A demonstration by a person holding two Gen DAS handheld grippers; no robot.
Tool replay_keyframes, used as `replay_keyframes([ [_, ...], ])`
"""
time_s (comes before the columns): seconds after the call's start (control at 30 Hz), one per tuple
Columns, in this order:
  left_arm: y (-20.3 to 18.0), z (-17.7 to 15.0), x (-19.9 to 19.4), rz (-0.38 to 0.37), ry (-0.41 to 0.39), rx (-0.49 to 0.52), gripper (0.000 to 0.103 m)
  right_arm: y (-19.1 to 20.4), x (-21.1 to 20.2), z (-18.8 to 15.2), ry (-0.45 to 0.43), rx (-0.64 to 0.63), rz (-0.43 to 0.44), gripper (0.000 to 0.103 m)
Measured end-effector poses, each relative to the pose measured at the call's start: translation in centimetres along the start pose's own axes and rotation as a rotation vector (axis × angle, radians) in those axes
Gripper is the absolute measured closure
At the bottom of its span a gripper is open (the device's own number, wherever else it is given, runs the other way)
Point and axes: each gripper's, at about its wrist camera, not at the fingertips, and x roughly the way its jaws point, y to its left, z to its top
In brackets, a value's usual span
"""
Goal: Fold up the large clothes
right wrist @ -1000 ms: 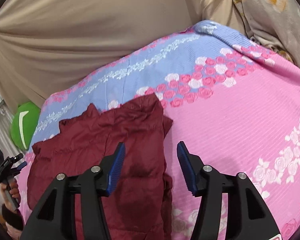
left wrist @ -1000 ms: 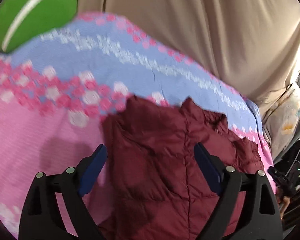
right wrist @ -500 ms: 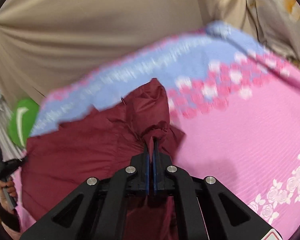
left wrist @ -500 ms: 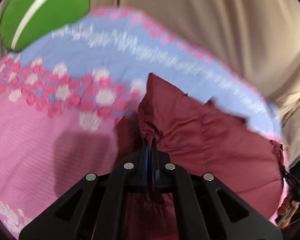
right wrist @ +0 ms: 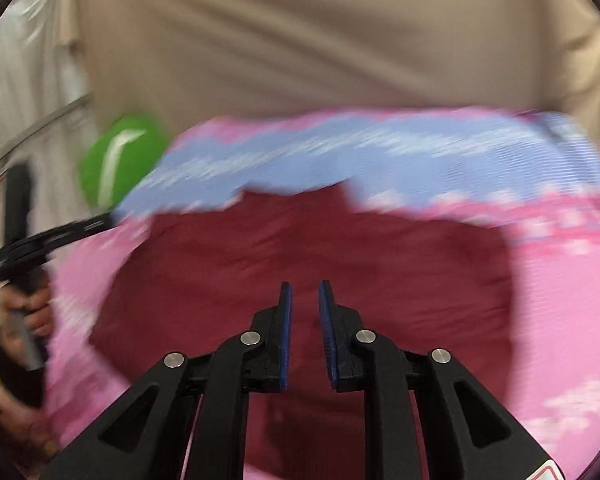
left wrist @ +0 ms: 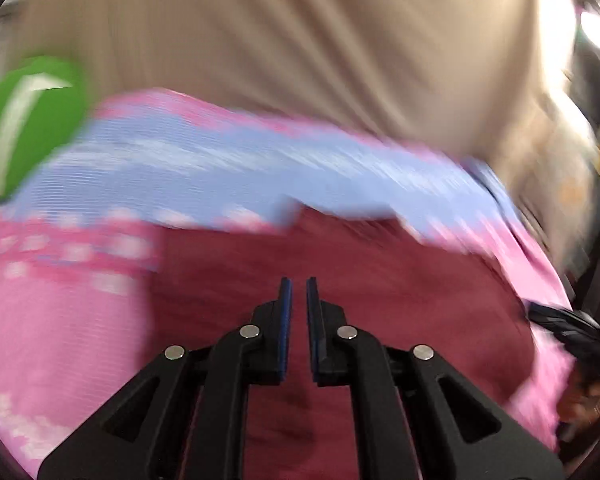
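Pretty blurry, but the maroon jacket (left wrist: 340, 280) is seen lying on the pink-and-blue bedspread (left wrist: 60, 320). Both the left gripper (left wrist: 295, 292) and the right gripper (right wrist: 303, 296) are cracked open slightly, nothing pinched, held over the jacket.

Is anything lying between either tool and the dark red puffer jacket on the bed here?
Nothing visible. The left tool and right tool, each slightly parted and holding nothing, hang directly over the dark red puffer jacket on the pink and blue floral bedspread. The green cushion sits off at the far left corner.
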Motion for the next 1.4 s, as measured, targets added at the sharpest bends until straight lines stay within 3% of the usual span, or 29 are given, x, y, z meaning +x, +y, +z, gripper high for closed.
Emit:
replay_keyframes([
  [0.03,-2.1,-1.3,1.9,-0.055,0.078,0.048,0.094,1.8,1.7,-0.8,0.057,-0.033,0.046,0.087],
  [0.07,-3.0,-2.2,3.2,-0.064,0.122,0.07,0.094,2.9,2.7,-1.5,0.089,-0.063,0.059,0.088],
  [0.17,-2.7,-5.3,5.9,-0.012,0.209,0.094,0.095,3.9,4.6,-4.1,0.157,-0.138,-0.002,0.096],
  [0.23,-0.2,-6.3,5.6,-0.006,0.217,0.028,0.103,1.2,3.9,-5.2,0.172,-0.089,-0.045,0.097],
  [0.4,6.6,-8.1,2.3,0.078,0.187,-0.146,0.103,-10.0,-2.0,-9.0,0.136,0.228,-0.205,0.103],
  [0.5,8.6,-7.2,0.6,0.155,0.137,-0.187,0.103,-12.6,-4.2,-9.8,0.112,0.302,-0.277,0.103],
  [0.53,9.1,-6.6,0.0,0.15,0.115,-0.201,0.103,-12.7,-5.0,-9.1,0.095,0.291,-0.325,0.097],
  [0.6,9.7,-4.4,-0.8,0.139,0.059,-0.229,0.091,-12.4,-5.6,-7.3,0.05,0.266,-0.351,0.088],
  [0.63,10.2,-3.0,-0.9,0.143,0.018,-0.243,0.071,-12.4,-5.8,-5.9,0.019,0.256,-0.354,0.08],
  [0.67,10.5,-2.1,-0.7,0.149,-0.004,-0.253,0.041,-12.3,-5.4,-4.5,-0.004,0.249,-0.346,0.068],
  [0.7,11.2,-0.9,-0.4,0.163,-0.029,-0.273,0.03,-12.6,-5.3,-3.3,-0.024,0.246,-0.338,0.063],
  [0.77,12.3,1.1,0.9,0.17,-0.058,-0.309,0.024,-14.2,-3.8,-0.6,-0.057,0.276,-0.362,0.057],
  [0.83,13.6,2.8,3.6,0.14,-0.014,-0.35,0.024,-15.8,-1.7,1.3,-0.043,0.323,-0.339,0.056],
  [0.9,14.6,3.2,5.9,0.096,0.034,-0.398,0.027,-18.1,0.5,2.5,-0.025,0.395,-0.327,0.055],
  [0.93,15.3,3.2,7.5,0.087,0.073,-0.433,0.049,-19.2,1.5,2.6,-0.007,0.412,-0.323,0.055],
  [0.97,15.4,3.1,8.2,0.087,0.1,-0.437,0.084,-19.9,3.6,3.1,0.033,0.417,-0.324,0.075],
  [1.0,15.4,2.9,9.0,0.09,0.129,-0.429,0.097,-19.8,4.5,3.1,0.053,0.416,-0.31,0.092],
  [1.03,15.4,2.7,9.1,0.094,0.119,-0.429,0.1,-19.6,5.2,3.5,0.07,0.415,-0.285,0.098],
  [1.13,15.5,2.7,8.1,0.151,0.063,-0.402,0.102,-17.2,3.3,5.0,-0.06,0.316,-0.3,0.1],
  [1.2,15.9,2.2,8.4,0.192,0.068,-0.402,0.102,-17.6,2.9,5.0,-0.092,0.316,-0.322,0.1],
  [1.33,17.1,0.5,11.0,0.213,0.116,-0.413,0.101,-20.6,7.6,2.8,0.071,0.351,-0.393,0.101],
  [1.4,16.5,0.8,11.0,0.244,0.105,-0.38,0.101,-20.6,7.6,2.8,0.074,0.35,-0.398,0.1],
])
